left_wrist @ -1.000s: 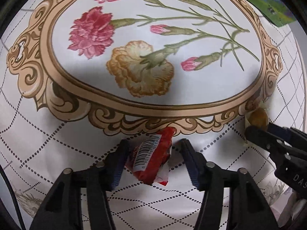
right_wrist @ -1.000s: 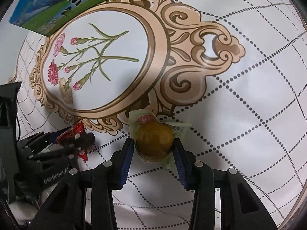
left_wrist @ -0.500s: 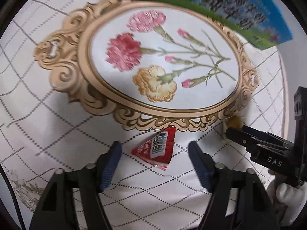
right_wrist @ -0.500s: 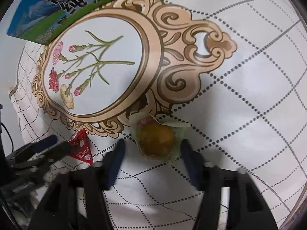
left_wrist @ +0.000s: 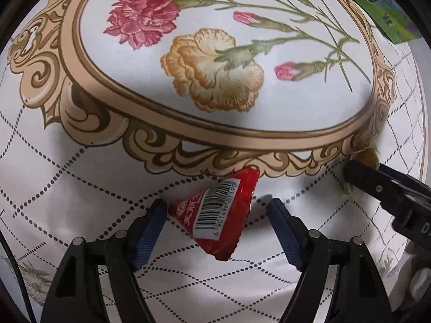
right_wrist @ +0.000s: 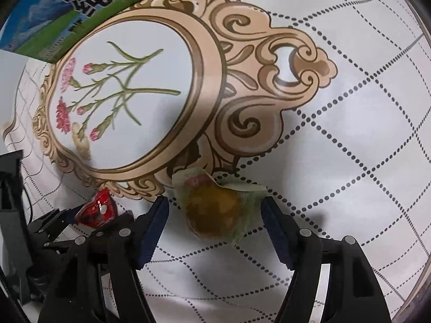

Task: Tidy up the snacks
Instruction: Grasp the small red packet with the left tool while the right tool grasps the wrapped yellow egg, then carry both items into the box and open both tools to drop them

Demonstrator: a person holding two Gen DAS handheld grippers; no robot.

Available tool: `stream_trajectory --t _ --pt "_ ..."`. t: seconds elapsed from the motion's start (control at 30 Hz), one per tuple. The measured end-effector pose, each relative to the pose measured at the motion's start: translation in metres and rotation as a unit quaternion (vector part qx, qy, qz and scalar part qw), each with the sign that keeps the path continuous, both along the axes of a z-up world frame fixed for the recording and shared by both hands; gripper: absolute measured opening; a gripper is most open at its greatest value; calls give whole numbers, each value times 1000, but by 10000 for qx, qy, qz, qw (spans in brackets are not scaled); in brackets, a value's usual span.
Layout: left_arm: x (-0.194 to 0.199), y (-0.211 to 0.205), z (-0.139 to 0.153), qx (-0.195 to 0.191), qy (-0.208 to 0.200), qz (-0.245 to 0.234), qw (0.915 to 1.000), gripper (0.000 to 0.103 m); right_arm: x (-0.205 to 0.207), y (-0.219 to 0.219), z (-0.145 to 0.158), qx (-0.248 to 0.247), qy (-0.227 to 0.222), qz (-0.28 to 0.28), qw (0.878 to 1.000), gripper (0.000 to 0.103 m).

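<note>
Basically still early: both snacks are lying loose on the desk [right_wrist: 350, 123], nothing sorted or binned yet afaict, so pick + place is all remaining. Left gripper [left_wrist: 215, 210] is pointing down w/ its jaws closing around the red packet [left_wrist: 218, 215]; left pad is just about touching the packet's corner, right pad is standing clear, so no real grip. Packet is a small red triangular foil sachet, white barcode label facing up, crimped edges, sitting right at the lower rim of the printed oval flower frame. Right gripper [right_wrist: 214, 210] is also pointing down, jaws opening, wrapped round snack [right_wrist: 215, 210] lying between them w/ gaps both sides, nothing held. That one is looking like a brown-gold ball in a clear greenish wrapper, wrapper flaps sticking out top and right, pink mark near the top. Blue-green carton [right_wrist: 48, 21] is sitting at the far edge; maybe the target, can't tell. Snacks are lying near each other, apart.
</note>
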State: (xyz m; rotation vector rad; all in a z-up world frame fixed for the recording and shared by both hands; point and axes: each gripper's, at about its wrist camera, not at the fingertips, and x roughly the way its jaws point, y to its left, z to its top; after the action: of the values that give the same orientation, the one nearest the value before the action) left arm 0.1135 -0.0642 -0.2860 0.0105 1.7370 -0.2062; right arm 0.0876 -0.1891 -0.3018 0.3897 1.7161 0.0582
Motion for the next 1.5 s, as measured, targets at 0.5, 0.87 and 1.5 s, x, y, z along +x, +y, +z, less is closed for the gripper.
stream_trajectory --t 0.5,0.87,1.5 --pt "14 5 52 1 -420 -100 9991 48 -8 10 22 115 -334 211 9992 46" --pt "77 -22 178 -1004 -1267 -46 9868 48 25 -22 131 663 -1239 -75 9900 46" --pt "250 -65 186 -548 -1373 -155 9889 48 210 -77 174 7 -1763 -14 9843 46"
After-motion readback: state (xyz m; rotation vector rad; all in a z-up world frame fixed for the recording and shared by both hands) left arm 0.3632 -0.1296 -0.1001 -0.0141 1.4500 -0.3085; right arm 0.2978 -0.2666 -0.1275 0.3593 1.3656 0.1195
